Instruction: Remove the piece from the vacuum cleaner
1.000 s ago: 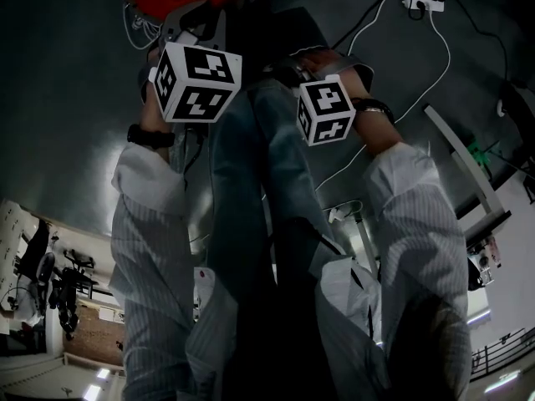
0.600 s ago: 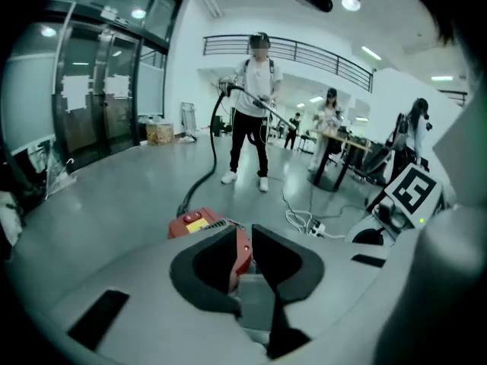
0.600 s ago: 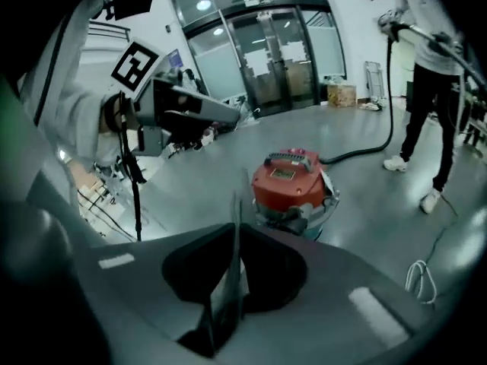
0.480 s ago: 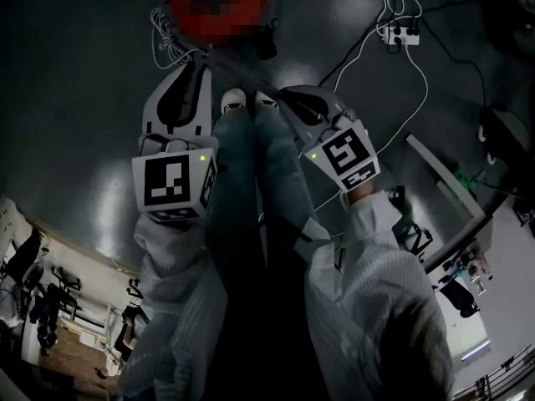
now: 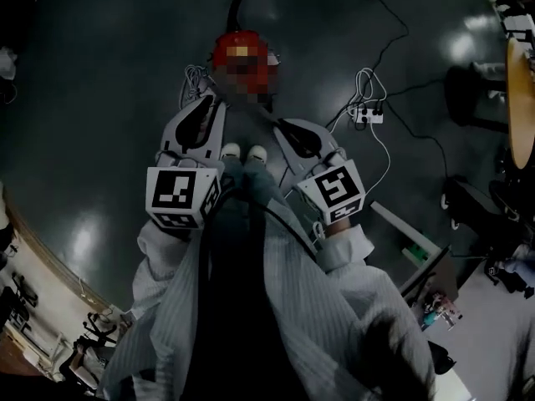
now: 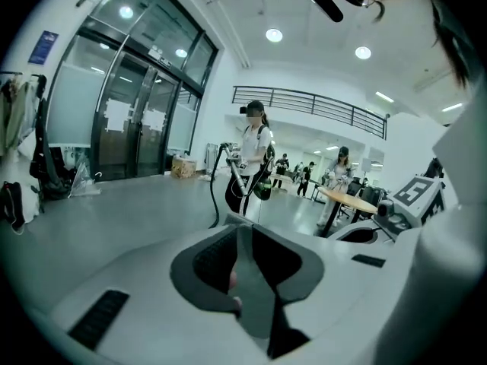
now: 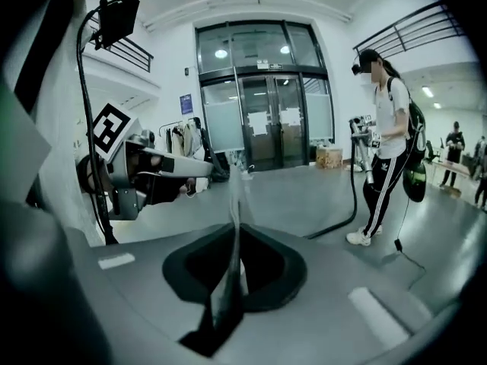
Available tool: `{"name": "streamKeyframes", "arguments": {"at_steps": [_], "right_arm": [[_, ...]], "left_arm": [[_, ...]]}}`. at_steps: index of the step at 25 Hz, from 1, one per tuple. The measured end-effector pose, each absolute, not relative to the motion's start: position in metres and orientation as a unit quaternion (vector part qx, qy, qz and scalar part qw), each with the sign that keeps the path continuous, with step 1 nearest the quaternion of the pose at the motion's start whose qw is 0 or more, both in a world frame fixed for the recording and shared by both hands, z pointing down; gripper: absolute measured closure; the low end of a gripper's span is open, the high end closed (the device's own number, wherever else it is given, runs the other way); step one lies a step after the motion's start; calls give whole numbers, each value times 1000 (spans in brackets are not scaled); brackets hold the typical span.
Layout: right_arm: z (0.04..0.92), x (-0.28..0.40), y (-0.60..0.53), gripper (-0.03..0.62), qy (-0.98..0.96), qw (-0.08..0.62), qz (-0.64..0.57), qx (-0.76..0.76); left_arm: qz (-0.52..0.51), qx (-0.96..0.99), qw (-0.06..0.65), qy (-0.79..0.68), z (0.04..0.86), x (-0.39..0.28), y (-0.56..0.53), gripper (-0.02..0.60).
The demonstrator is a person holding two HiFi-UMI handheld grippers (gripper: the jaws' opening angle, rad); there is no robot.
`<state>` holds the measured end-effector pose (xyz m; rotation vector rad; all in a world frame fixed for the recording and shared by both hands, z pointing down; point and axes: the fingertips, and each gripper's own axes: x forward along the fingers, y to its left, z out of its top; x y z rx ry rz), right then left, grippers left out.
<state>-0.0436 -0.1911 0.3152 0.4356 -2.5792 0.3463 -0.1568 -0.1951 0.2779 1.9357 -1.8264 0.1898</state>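
Hanging empty with jaws together, left gripper [image 5: 204,100] and right gripper [image 5: 285,126] face vacuum cleaner [image 5: 226,42]; hose [image 5: 235,11] likely light, semi-stiff, best gripped near its joint.

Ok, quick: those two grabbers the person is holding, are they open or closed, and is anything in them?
Left gripper: closed, holding nothing.
Right gripper: closed, holding nothing.

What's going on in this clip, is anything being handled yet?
A person stands over the red vacuum cleaner on the floor, a gripper in each hand. The left gripper and right gripper both point toward it but hang clear of it, jaws together and empty. Nothing is gripped, and the vacuum cleaner is untouched.
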Motion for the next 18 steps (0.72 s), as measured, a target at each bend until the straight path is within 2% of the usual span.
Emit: {"name": "streamKeyframes", "arguments": {"at_steps": [6, 18], "right_arm": [[248, -36, -196, 571, -959, 209, 86, 171], [201, -7, -193, 571, -963, 175, 66, 195]], "left_arm": [[36, 705, 193, -682, 212, -156, -193, 518], [44, 734, 159, -659, 174, -110, -199, 518]]}}
